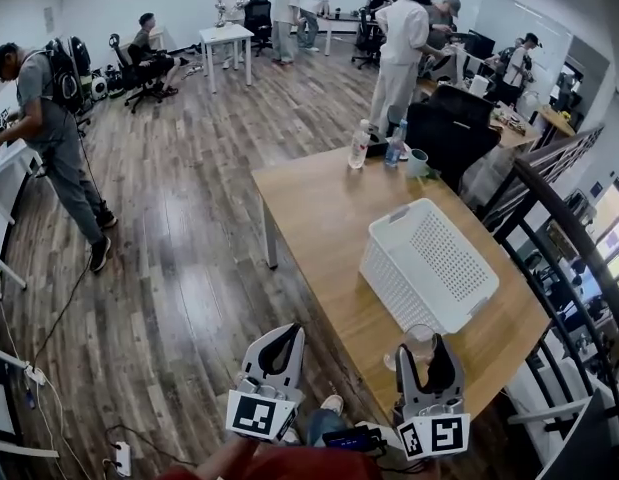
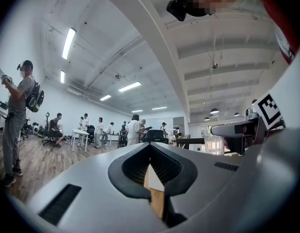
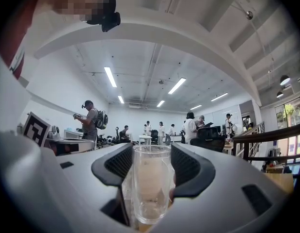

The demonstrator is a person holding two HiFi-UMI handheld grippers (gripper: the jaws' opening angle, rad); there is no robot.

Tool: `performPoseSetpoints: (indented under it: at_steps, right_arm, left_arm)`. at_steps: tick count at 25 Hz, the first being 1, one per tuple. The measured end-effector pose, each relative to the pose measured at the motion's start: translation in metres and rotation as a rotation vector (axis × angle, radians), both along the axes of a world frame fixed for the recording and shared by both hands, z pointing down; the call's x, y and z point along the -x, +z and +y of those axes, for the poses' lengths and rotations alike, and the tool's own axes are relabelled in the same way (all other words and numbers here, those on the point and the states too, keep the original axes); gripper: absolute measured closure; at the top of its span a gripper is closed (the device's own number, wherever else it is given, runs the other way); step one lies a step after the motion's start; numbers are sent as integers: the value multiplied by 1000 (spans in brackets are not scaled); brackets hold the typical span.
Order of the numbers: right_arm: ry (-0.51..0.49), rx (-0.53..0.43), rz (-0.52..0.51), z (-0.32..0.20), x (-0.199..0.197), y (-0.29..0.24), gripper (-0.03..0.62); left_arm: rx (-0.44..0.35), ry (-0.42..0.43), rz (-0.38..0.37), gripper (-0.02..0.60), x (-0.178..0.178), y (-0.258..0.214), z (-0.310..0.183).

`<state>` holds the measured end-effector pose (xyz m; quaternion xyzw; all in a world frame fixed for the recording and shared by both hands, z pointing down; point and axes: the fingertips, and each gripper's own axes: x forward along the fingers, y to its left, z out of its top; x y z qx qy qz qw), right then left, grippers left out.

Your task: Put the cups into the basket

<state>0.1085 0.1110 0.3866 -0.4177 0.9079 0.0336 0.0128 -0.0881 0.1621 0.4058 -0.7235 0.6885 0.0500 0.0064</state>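
Observation:
A clear glass cup (image 1: 421, 343) stands at the near edge of the wooden table (image 1: 319, 208), just in front of the white slatted basket (image 1: 389, 278). My right gripper (image 1: 426, 355) is shut on it, the black pads against both sides of the glass. In the right gripper view the cup (image 3: 151, 183) is upright and empty between the pads of that gripper (image 3: 152, 152). My left gripper (image 1: 286, 334) hangs off the table's left side over the floor, shut on nothing. Its jaw tips (image 2: 150, 144) meet in the left gripper view, where the cup (image 2: 213, 143) shows at the right.
At the table's far end stand two bottles (image 1: 360, 145), a small green cup (image 1: 417, 163) and a black office chair (image 1: 454, 128). A dark stair railing (image 1: 559, 228) runs along the table's right side. A person in white (image 1: 399, 58) stands beyond the table; several others are farther off.

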Motion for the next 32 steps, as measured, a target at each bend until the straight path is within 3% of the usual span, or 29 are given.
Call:
performPoseSetpoints:
  at_steps: [25, 32]
  right_arm:
    - [34, 32, -38, -81, -25, 2, 341]
    - [58, 40, -57, -101, -42, 2, 341]
  left_arm:
    - [46, 45, -26, 575, -23, -1, -93]
    - [49, 96, -32, 575, -44, 1, -118]
